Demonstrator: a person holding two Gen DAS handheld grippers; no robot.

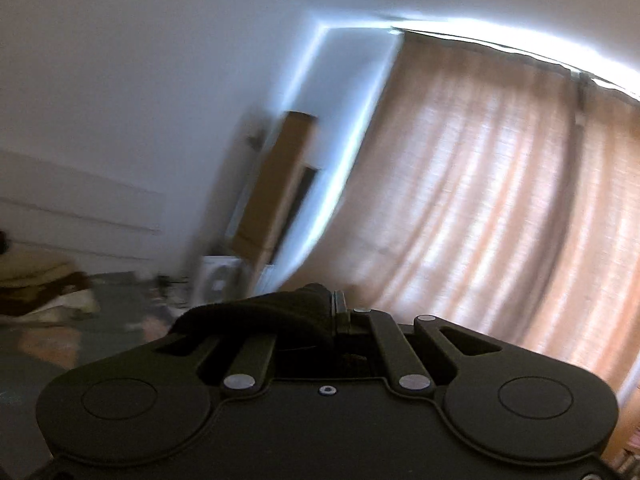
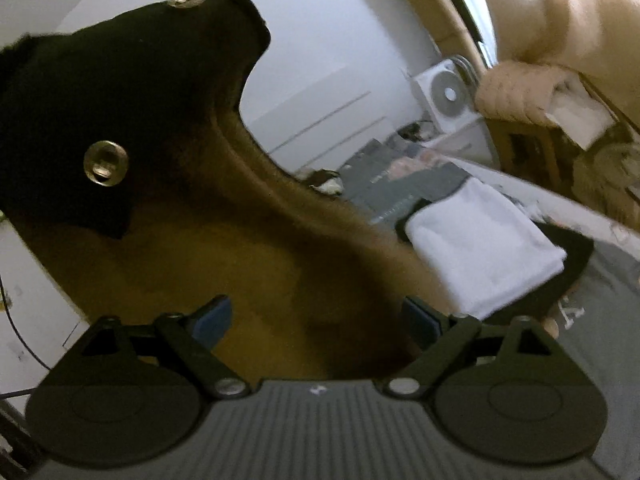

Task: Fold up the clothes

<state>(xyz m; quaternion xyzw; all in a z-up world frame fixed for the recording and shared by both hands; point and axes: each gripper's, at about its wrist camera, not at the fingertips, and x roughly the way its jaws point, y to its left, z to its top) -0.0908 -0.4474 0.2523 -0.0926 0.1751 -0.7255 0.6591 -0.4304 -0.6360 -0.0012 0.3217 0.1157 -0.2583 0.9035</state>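
The left gripper (image 1: 336,312) clenched the dark garment (image 2: 168,184), hanging unfolded before the right gripper (image 2: 318,316), its jaws released; beyond the garment, a folded white cloth (image 2: 480,248) already lay on the bed (image 2: 612,280).

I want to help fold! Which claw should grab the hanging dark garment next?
The right claw. Its jaws stand open with the dark garment hanging just ahead, while the left claw is already shut on the cloth.

Open right claw (image 2: 318,316) faces hanging dark garment (image 2: 168,168) with snaps.
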